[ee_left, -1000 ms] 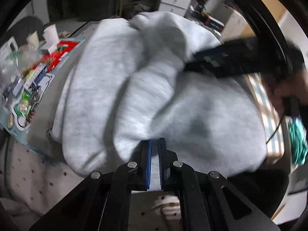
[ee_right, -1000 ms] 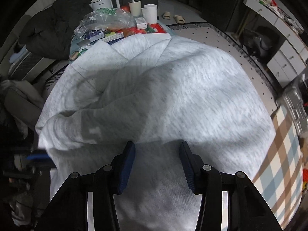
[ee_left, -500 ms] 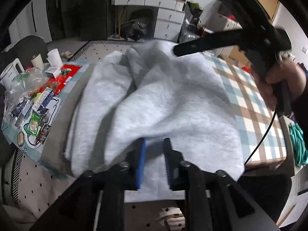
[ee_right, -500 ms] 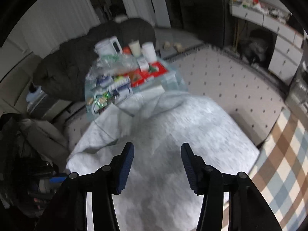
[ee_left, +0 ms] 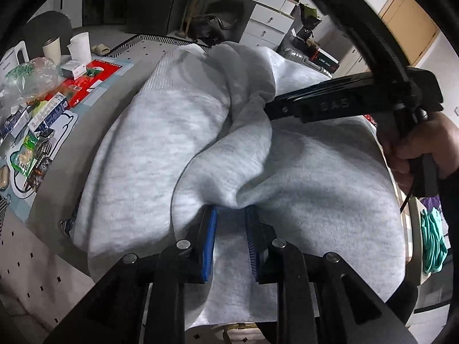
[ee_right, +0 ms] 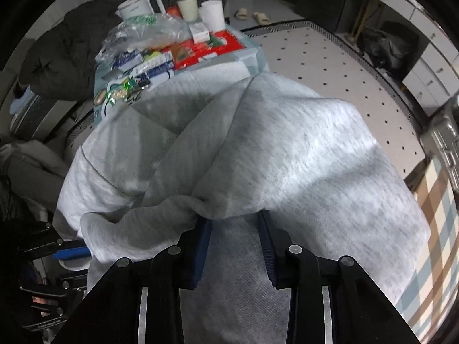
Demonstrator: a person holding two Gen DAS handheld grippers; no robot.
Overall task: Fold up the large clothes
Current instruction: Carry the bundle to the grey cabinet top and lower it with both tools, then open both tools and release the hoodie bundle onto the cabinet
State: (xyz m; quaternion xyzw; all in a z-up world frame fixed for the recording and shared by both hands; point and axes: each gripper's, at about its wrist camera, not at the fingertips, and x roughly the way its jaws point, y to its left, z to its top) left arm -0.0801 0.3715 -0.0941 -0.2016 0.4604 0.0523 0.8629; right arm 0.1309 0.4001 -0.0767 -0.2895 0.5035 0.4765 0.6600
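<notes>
The grey sweatshirt [ee_left: 160, 154] lies heaped on the table, a raised fold bunched over the tips of the left gripper [ee_left: 231, 215], whose blue pads stand spread with cloth between them. The right gripper [ee_right: 235, 223] is likewise parted, its tips under a draped fold of the same garment. A checked tablecloth [ee_right: 439, 200] shows at the far side. Beyond the garment sit two paper cups [ee_right: 212, 14], one white kettle [ee_right: 137, 5] and a clear plastic bag [ee_right: 143, 33] among packets; white drawers [ee_left: 258, 5] line the room.
</notes>
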